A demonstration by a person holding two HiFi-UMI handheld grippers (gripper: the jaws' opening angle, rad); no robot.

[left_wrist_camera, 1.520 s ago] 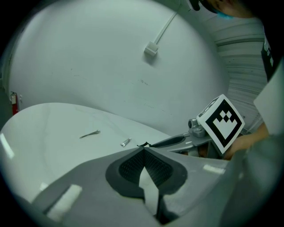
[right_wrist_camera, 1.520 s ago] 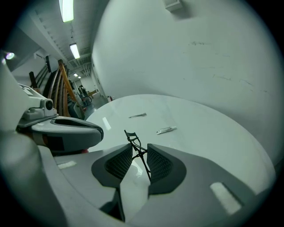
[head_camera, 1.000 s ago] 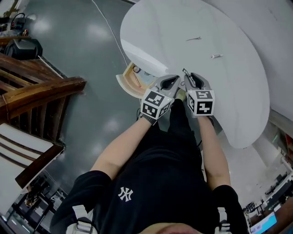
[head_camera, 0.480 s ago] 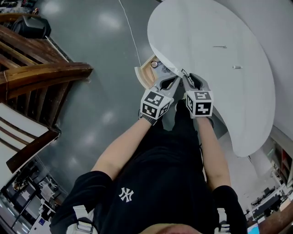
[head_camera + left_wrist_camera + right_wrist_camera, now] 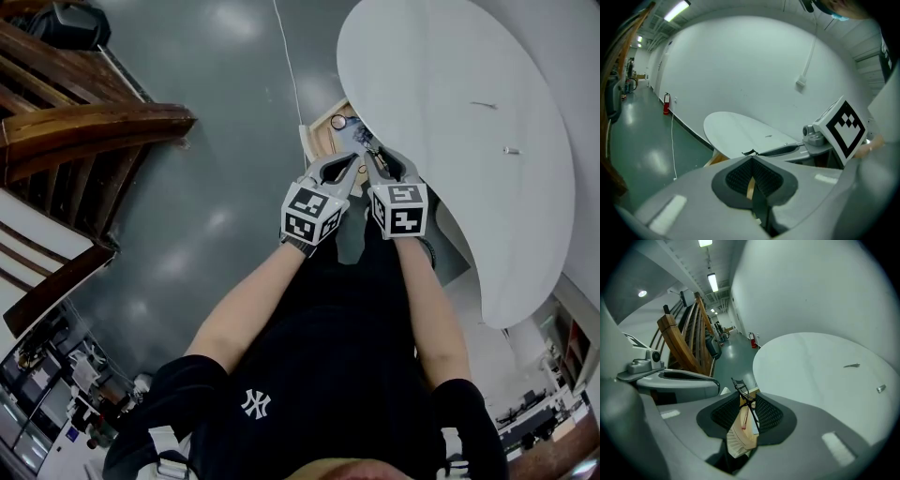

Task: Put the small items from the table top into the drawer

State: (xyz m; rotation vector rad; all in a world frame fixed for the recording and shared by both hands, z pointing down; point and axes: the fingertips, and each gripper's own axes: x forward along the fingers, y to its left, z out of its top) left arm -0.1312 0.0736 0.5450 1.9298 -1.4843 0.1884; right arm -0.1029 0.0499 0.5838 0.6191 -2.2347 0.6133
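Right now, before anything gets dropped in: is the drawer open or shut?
Open. The drawer juts out from under the table's edge, its wooden inside showing in the head view.

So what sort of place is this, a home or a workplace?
Likely a workplace hall, perhaps a lab: glossy grey floor, ceiling strip lights along a corridor, a red fire extinguisher by the wall.

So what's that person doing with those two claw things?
A person is tidying small things off the white table into its open drawer. The right claw grips a thin black wire thing and holds it just above the drawer. The left claw is closed and empty, right beside it. Two small metal bits are on the table, not yet put away.
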